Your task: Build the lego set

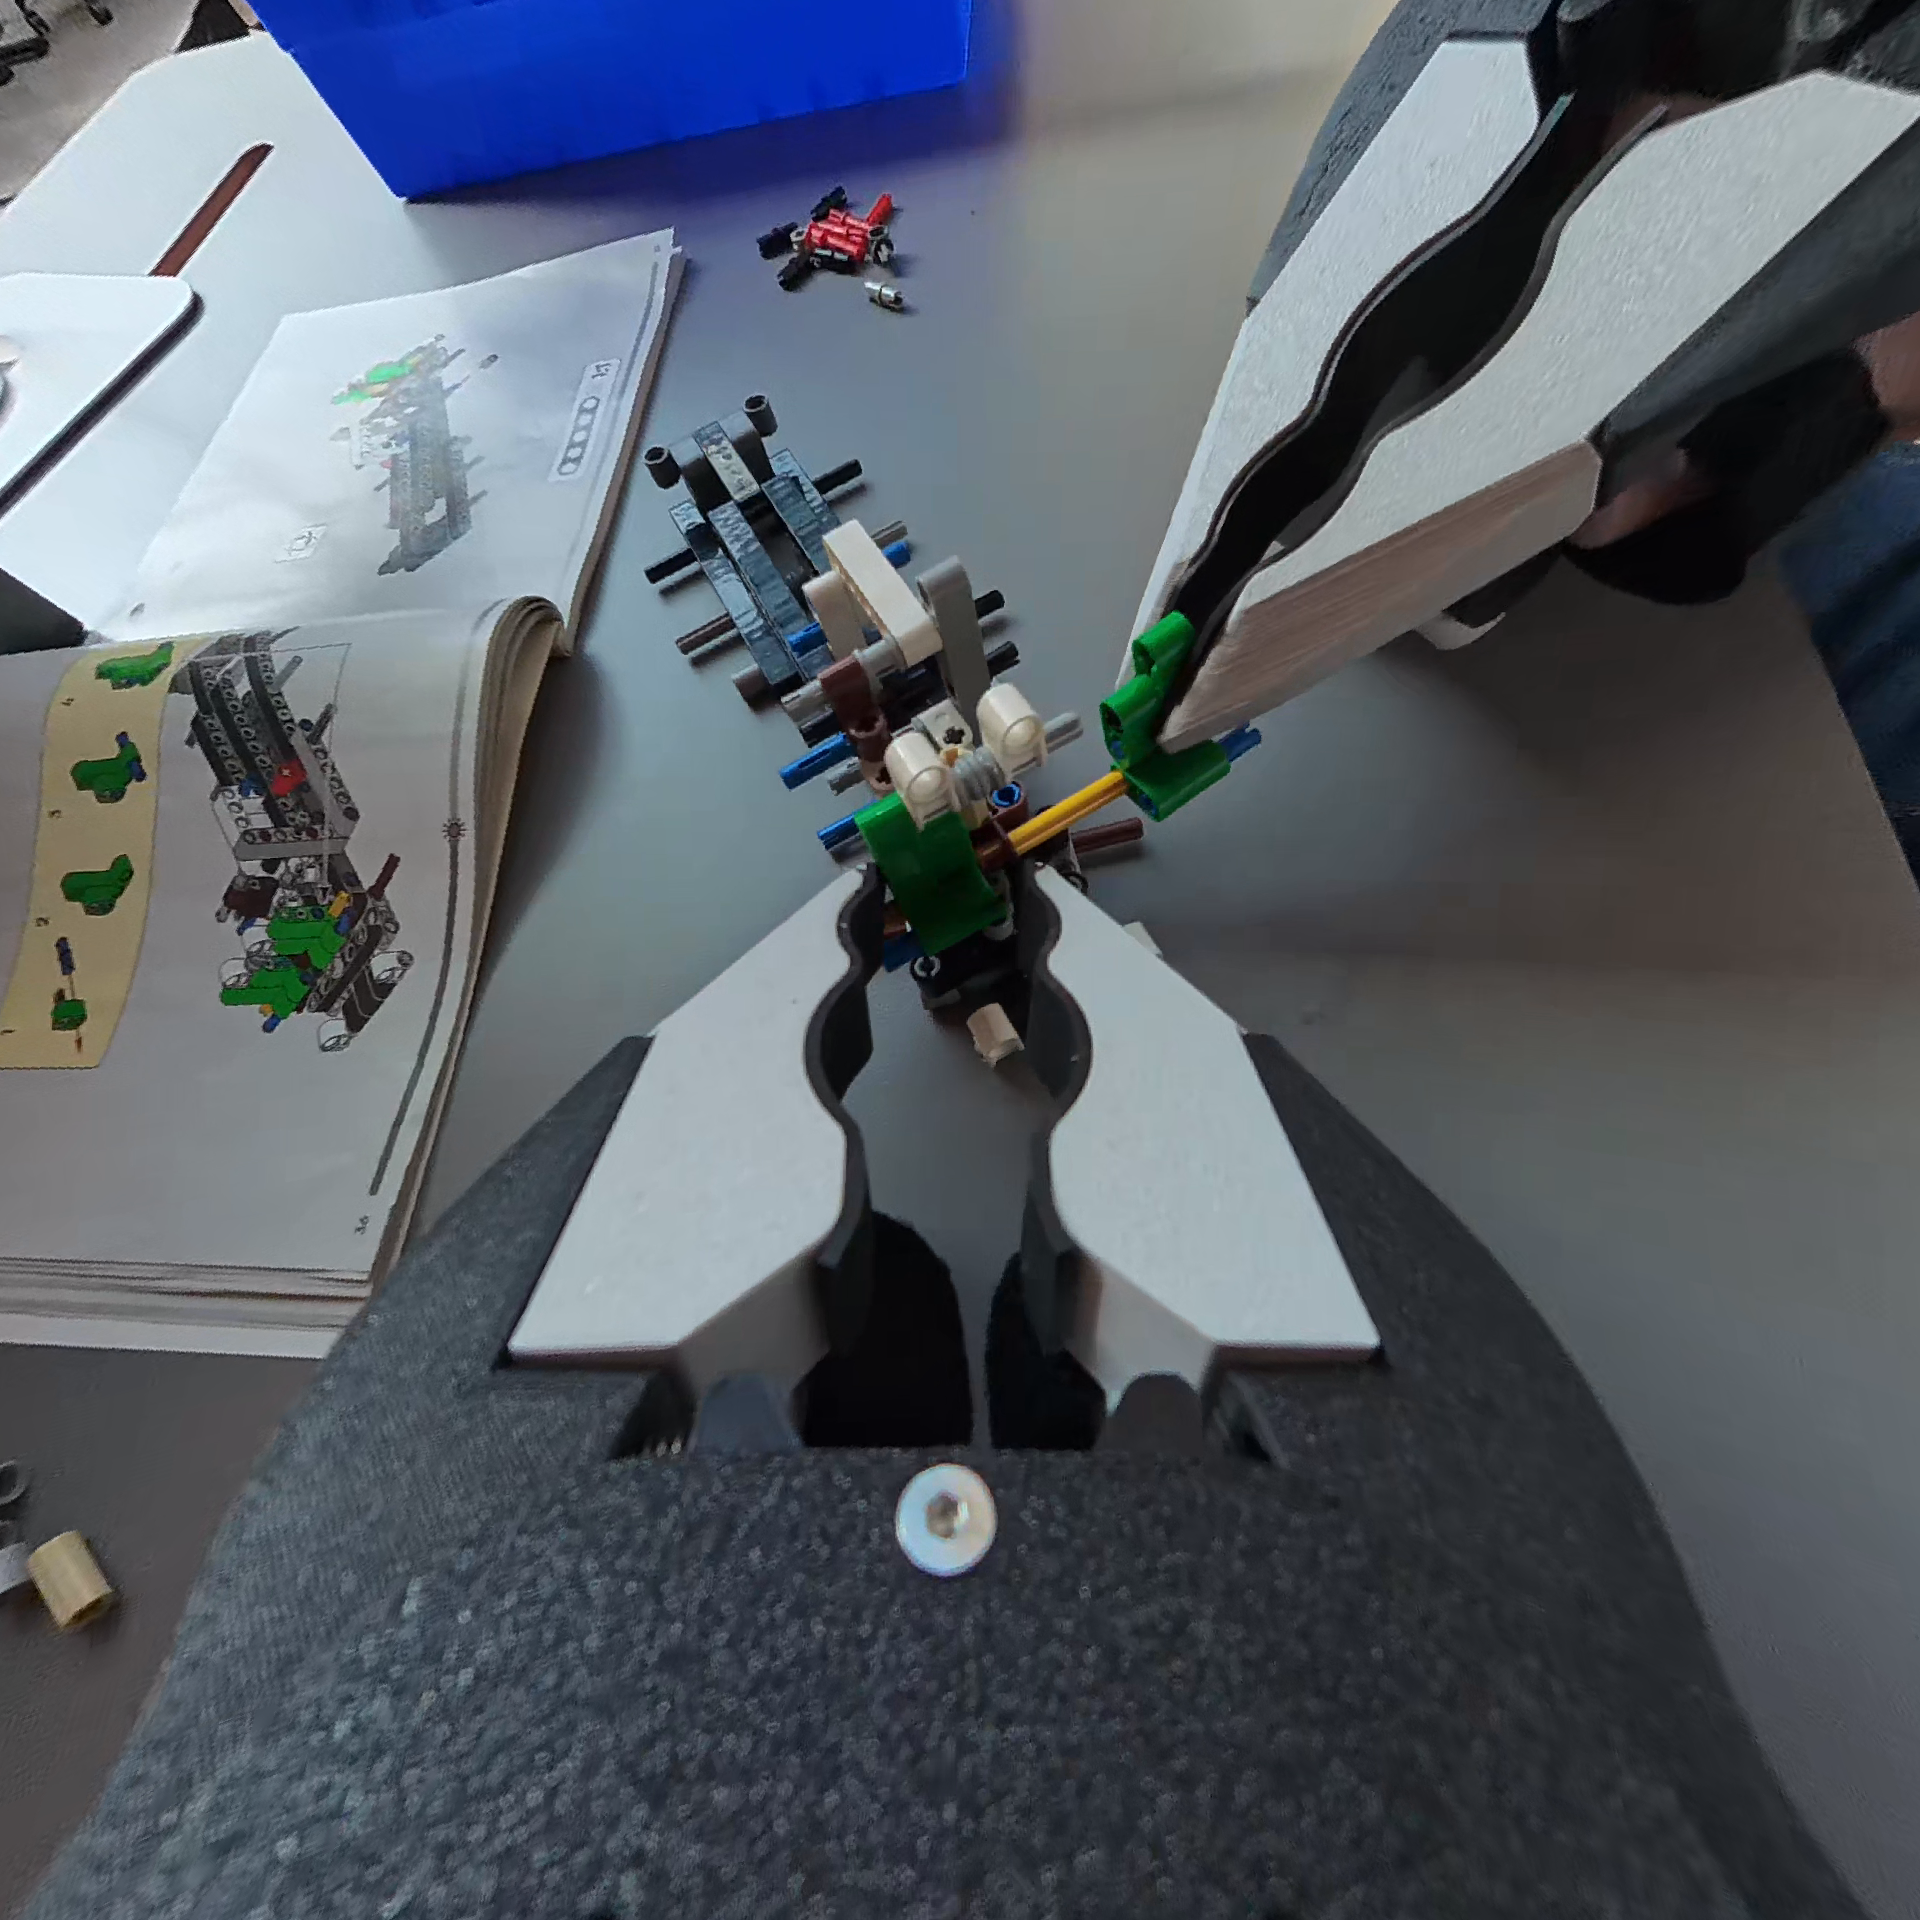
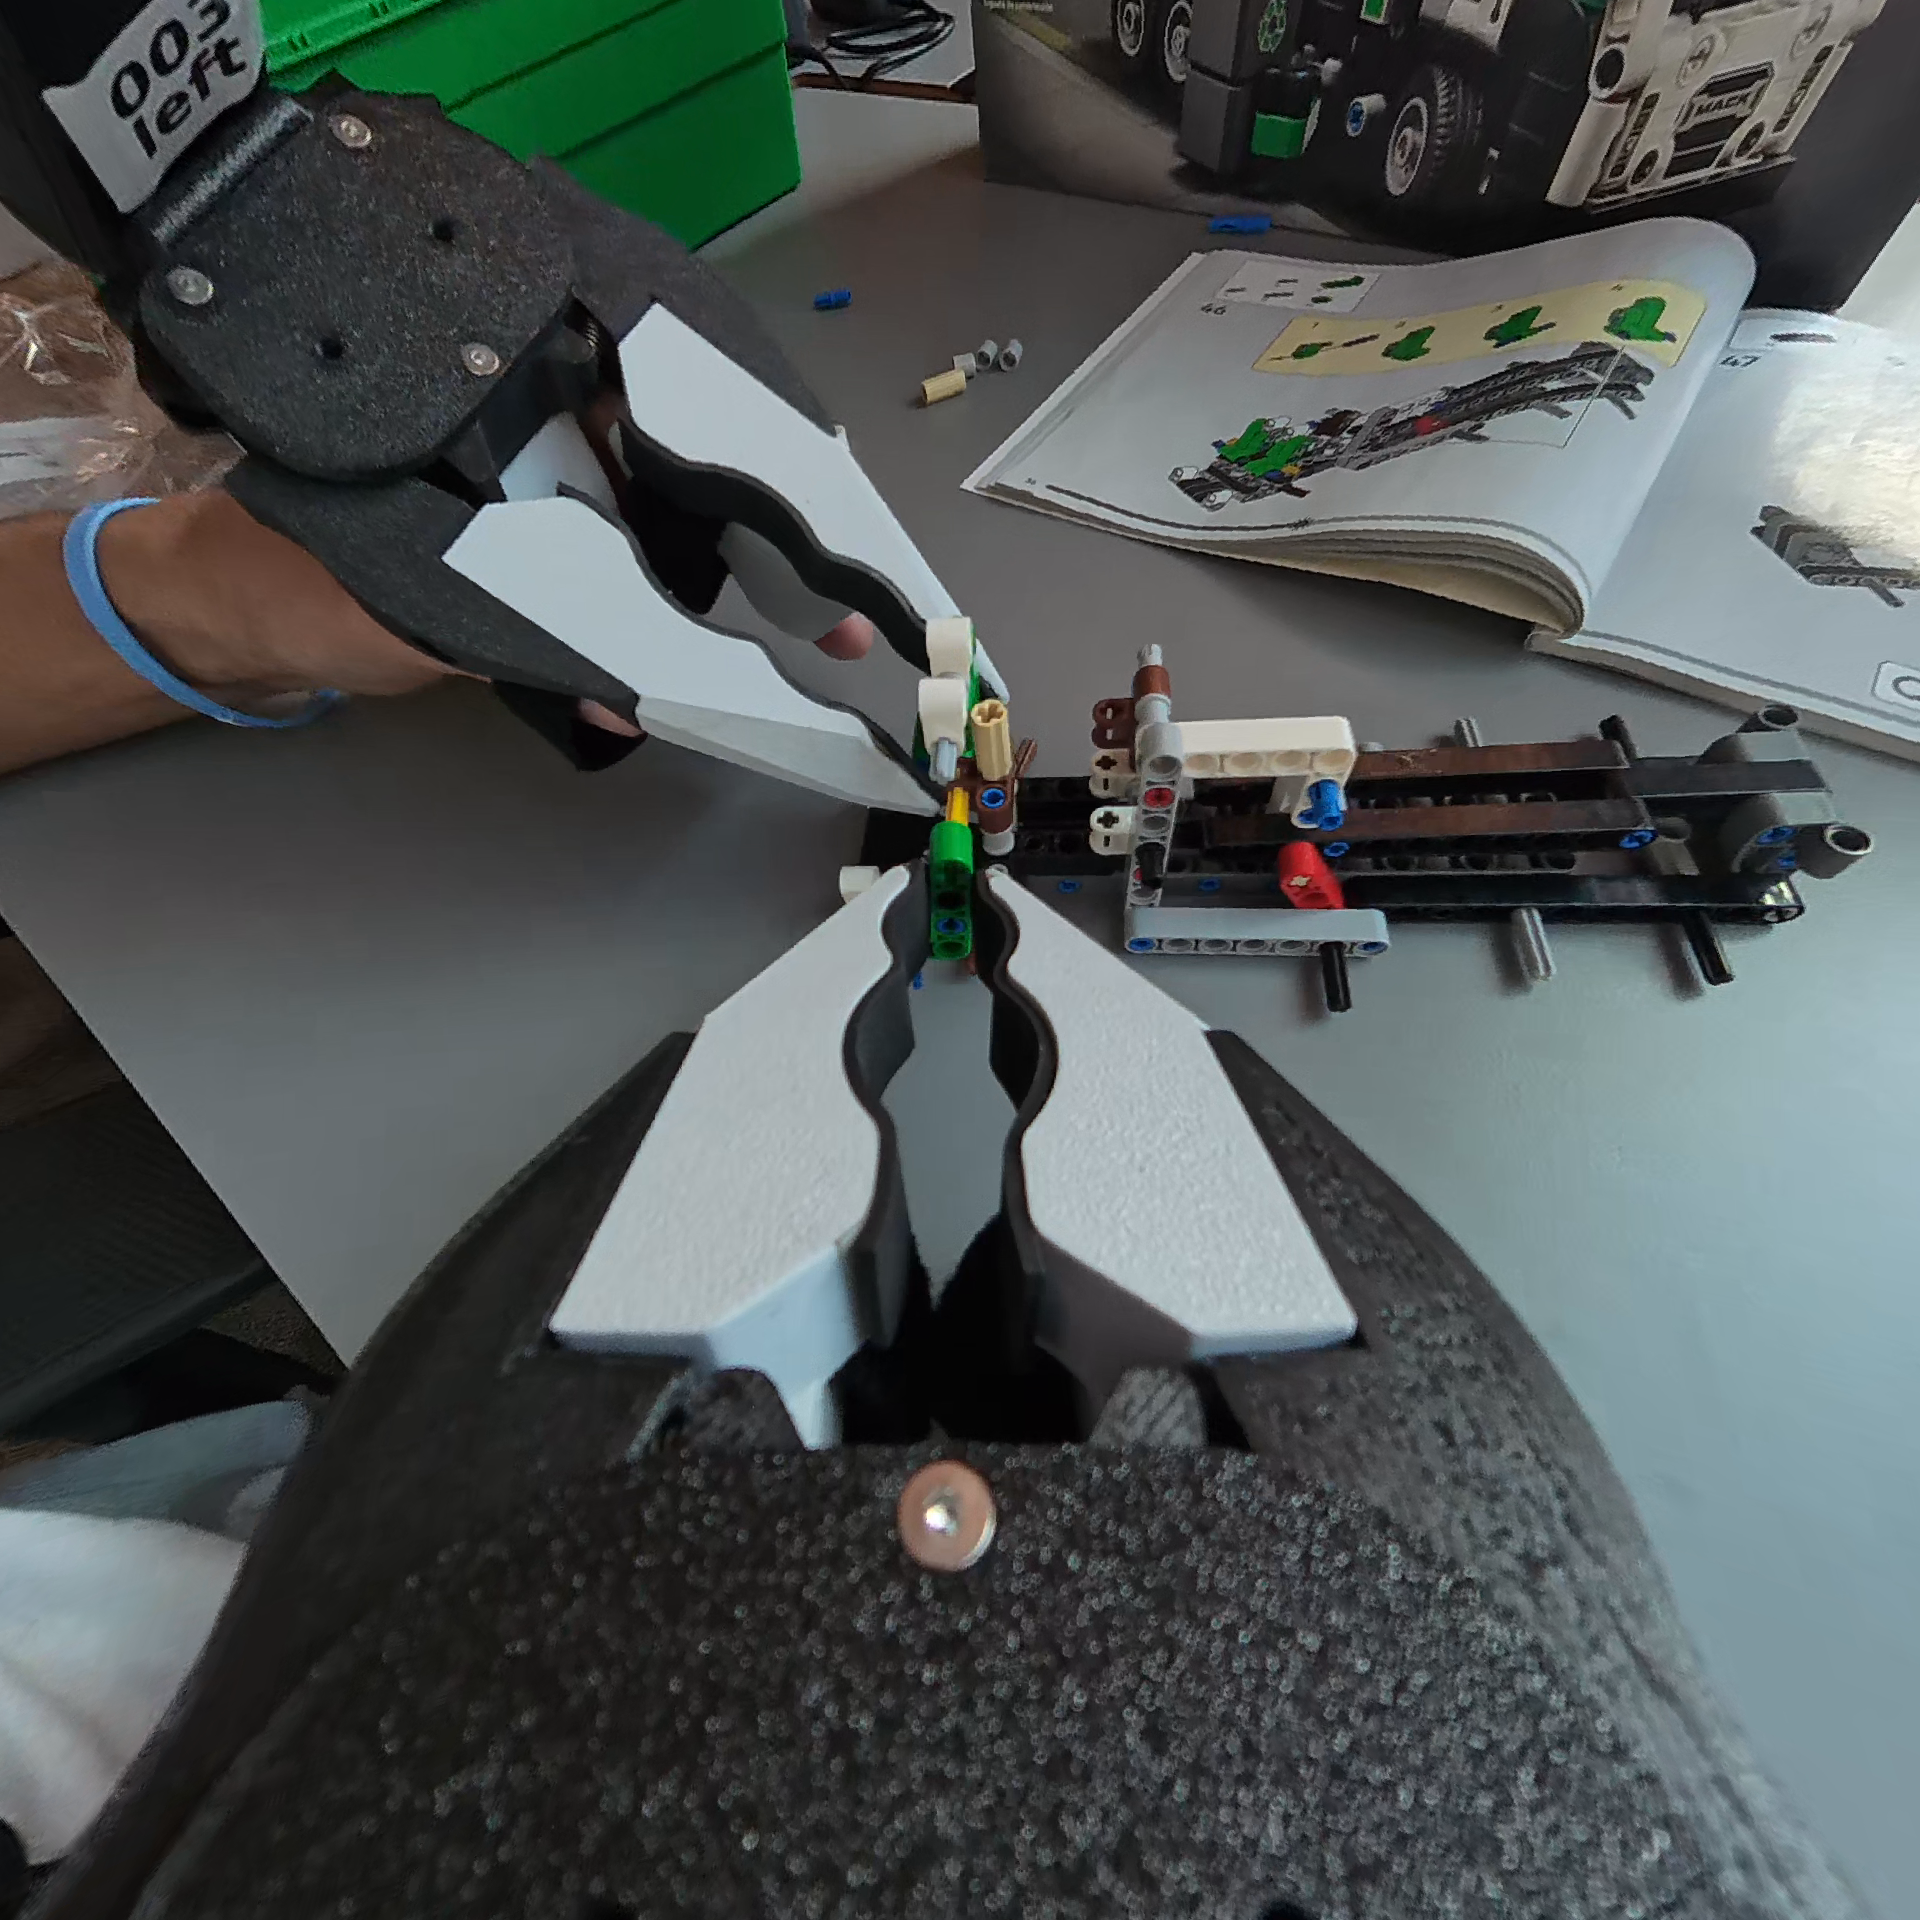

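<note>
While both claws grip, green piece (image 2: 951,899) meets axle (image 1: 1070,814).

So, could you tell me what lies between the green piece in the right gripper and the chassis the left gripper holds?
A yellow axle bridges them, running from the green piece into the chassis; the left wrist view shows it best.

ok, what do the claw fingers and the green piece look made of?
Claw fingers: seemingly rigid pale grey plastic, matte and faintly grainy, lined with a wavy black strip, possibly rubber. Green piece: glossy moulded plastic with crisp round holes and sheen.
</note>
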Motion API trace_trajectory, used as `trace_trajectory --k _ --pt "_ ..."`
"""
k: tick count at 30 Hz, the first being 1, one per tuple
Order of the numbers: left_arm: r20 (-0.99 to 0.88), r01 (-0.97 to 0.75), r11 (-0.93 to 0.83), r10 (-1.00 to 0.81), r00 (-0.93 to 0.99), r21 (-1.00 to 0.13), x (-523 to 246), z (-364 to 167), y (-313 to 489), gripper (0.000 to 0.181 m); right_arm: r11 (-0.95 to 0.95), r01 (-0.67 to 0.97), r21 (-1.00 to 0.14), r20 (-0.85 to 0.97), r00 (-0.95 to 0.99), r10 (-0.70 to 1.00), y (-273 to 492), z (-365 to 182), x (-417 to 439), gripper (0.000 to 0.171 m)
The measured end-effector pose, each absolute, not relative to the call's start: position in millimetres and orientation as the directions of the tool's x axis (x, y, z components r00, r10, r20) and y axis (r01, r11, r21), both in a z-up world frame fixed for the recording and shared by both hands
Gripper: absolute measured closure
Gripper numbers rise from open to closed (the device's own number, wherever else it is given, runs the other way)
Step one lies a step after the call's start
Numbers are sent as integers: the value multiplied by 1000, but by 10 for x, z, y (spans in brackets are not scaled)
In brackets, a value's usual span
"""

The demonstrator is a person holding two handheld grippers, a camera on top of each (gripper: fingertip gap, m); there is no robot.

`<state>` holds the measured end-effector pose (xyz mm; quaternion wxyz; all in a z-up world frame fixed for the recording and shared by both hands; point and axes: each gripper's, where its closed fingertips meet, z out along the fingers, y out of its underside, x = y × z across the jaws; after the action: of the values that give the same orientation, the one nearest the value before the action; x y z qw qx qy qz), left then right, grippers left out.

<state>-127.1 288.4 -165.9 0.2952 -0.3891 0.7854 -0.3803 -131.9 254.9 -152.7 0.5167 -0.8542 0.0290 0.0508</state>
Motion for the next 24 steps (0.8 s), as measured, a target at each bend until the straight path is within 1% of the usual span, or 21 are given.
trace_trajectory --k 7,9,14,18,20,24 --pt "-127 -409 371 -850 -511 -834 -1251 -1652 2911 161 -457 -120 -881 -126 992 -18 2572 -1519 -1281 165" --pt "-114 -416 359 -854 -508 -835 -1248 -1651 2919 161 -458 -146 -877 -157 987 -14 2584 -1519 -1278 165" --pt "-112 -420 354 -858 -501 -836 -1239 -1651 2928 161 -433 -321 -842 -340 940 -35 2607 -1508 -1250 165" --pt "-99 -430 339 -866 -490 -837 -1229 -1651 2942 161 -417 -420 -806 -446 894 -38 2622 -1504 -1227 165" --pt "-91 -438 328 -873 -479 -837 -1223 -1652 2934 161 -419 -422 -804 -446 894 -45 2619 -1511 -1222 165" --pt "-107 -435 336 -875 -472 -835 -1219 -1654 2931 161 -421 -373 -827 -390 920 -51 2619 -1506 -1212 165"
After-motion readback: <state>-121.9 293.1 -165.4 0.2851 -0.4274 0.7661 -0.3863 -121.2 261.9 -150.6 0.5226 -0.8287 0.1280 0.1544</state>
